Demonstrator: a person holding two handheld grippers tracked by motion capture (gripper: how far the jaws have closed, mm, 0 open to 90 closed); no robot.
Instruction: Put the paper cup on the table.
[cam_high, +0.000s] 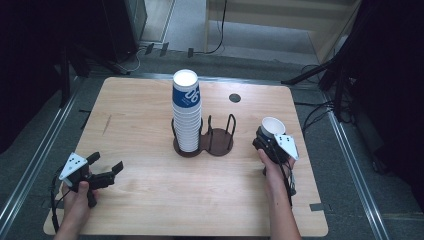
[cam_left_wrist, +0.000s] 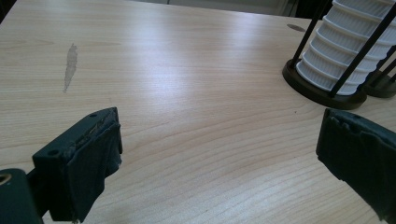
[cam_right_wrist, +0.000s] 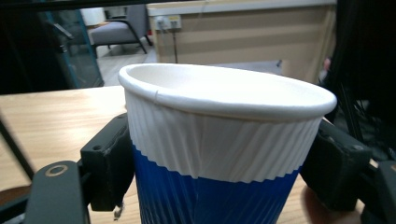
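A tall stack of blue-and-white paper cups stands in the left ring of a dark two-ring holder at the table's middle. The holder's right ring has nothing in it. My right gripper is at the right of the holder, shut on a single paper cup held upright. In the right gripper view the cup sits between both black pads. My left gripper rests low over the table's near left, open, with bare wood between its jaws. The stack shows at the left gripper view's upper right.
The wooden table has a small round grommet hole near its far edge and a grey scuff at the left. Dark stands and cables lie on the floor beyond the table.
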